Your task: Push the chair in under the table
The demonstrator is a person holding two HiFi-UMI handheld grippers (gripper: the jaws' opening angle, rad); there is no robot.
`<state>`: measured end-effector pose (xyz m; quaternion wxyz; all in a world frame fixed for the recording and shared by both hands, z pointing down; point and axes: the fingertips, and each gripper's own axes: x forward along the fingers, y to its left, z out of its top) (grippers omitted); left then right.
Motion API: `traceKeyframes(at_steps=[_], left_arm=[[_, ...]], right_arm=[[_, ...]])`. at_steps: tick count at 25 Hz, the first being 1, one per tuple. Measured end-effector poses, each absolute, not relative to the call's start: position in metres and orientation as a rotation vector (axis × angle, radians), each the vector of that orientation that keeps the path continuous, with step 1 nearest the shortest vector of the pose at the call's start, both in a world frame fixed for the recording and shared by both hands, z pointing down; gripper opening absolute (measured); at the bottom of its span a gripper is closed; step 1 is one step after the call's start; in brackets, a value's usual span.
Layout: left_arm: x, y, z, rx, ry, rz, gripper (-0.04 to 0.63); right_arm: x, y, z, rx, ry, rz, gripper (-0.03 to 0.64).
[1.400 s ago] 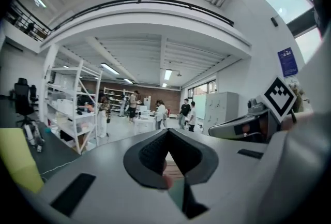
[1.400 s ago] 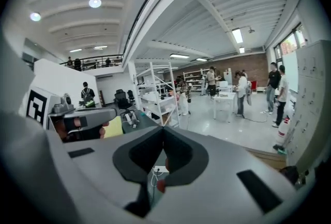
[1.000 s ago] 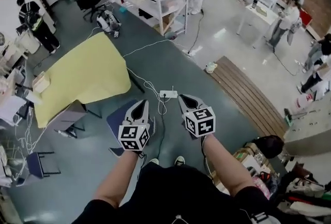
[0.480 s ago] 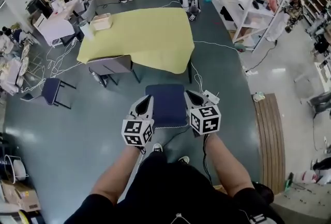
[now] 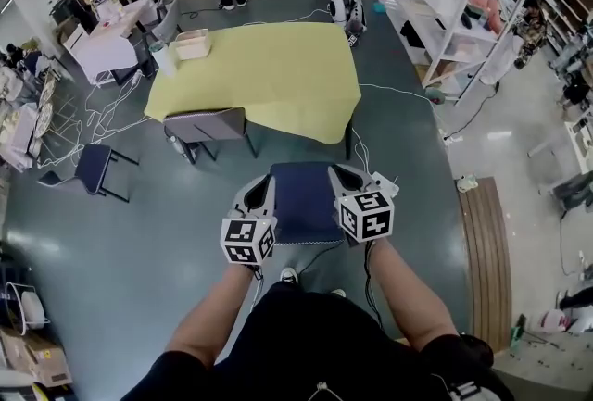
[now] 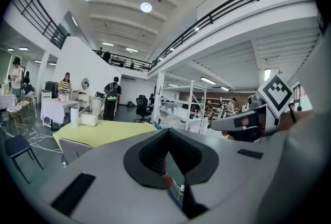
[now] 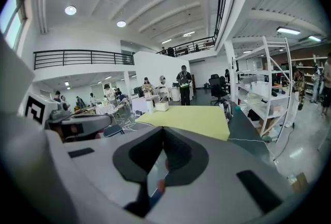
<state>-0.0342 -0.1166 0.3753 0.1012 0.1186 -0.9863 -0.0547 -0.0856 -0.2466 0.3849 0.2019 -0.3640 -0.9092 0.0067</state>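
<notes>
1. Standing short of the yellow-covered surface (image 5: pixel 264 75), the blue chair (image 5: pixel 302 203) is not yet pushed under.
2. On either side of it are the left gripper (image 5: pixel 258 190) and the right gripper (image 5: pixel 340 175), fingers fully closed, holding nothing.
3. The whole push appears left to do; contact with the chair cannot be told.

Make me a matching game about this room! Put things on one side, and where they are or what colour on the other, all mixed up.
Things:
1 tablecloth
2 box
3 grey chair
4 wide blue chair

Clues:
A between the left claw and the right claw
B yellow
C by the tablecloth's near edge
D on top of the tablecloth

Pairs: 1-B, 2-D, 3-C, 4-A.
</notes>
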Motion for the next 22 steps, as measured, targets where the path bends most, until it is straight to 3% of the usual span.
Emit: traceKeyframes(at_steps=[22], left_arm=[[-0.071,-0.112,0.432,0.405,-2.774,-0.175,0.009]], right_arm=[[-0.117,-0.233,0.44,-0.97,-2.436,-0.031,0.014]])
